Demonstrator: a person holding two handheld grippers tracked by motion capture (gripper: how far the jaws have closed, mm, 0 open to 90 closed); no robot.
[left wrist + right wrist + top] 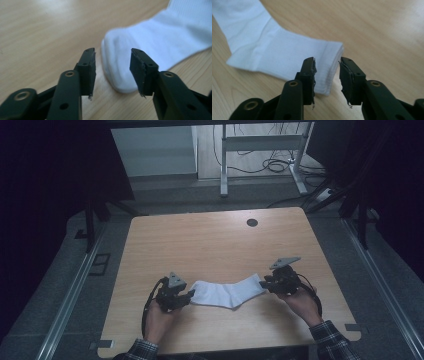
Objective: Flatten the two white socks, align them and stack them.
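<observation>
Sock [227,293] flat on table [210,245], long axis left-right, toe toward left tool [188,296], cuff toward right tool [265,283]; both spread.

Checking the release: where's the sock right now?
In the high view the white sock lies flat on the wooden table near its front edge, stretched between the left gripper at its toe and the right gripper at its cuff.

sock [227,293] on table [210,245], between grippers
</observation>
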